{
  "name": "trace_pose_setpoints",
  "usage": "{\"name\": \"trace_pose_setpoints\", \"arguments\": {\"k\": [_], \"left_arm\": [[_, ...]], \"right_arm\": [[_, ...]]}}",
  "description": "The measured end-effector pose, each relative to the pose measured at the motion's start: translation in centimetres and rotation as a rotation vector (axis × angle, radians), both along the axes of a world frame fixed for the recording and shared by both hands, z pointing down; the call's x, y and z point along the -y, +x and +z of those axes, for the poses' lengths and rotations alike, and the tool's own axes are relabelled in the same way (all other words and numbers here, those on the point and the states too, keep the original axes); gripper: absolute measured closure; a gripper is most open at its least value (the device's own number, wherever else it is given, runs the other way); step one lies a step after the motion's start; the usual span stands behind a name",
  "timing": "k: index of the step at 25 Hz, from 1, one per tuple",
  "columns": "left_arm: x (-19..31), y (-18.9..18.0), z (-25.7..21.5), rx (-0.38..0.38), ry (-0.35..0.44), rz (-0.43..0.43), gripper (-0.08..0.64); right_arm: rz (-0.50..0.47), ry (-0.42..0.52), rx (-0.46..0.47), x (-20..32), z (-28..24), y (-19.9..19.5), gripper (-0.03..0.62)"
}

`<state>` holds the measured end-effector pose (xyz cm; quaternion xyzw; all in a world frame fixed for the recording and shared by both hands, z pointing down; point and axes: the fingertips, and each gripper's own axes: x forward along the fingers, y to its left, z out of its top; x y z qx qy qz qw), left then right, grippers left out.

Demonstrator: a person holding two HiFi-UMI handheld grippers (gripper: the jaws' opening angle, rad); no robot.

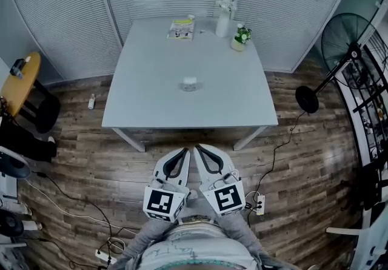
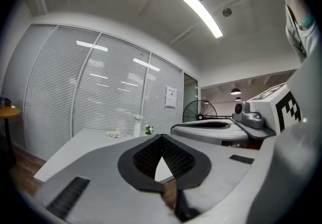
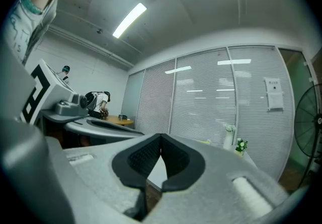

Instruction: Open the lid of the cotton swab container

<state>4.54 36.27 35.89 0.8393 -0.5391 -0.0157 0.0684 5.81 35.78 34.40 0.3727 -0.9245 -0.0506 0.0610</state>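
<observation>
The cotton swab container (image 1: 190, 84) is sitting near the middle of the tabletop (image 1: 145, 102). The left gripper (image 1: 183, 152) and the right gripper (image 1: 199, 150) are hovering side by side just short of the tabletop's near edge, above the wooden floor (image 1: 85, 159), well apart from the container. Each is pressing its jaws together on nothing.
</observation>
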Motion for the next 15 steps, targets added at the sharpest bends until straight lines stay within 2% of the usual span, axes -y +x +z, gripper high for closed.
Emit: {"name": "trace_pose_setpoints", "arguments": {"k": [9,15], "left_arm": [[2.8,-0.2,0.5,0.007,-0.013,0.007,0.562],[6.4,-1.0,1.2,-0.005,-0.023,0.045,0.563]], "right_arm": [[0.023,-0.016,0.002,2.4,0.7,0.4,0.591],[0.065,-0.023,0.005,6.1,1.2,-0.5,0.591]]}}
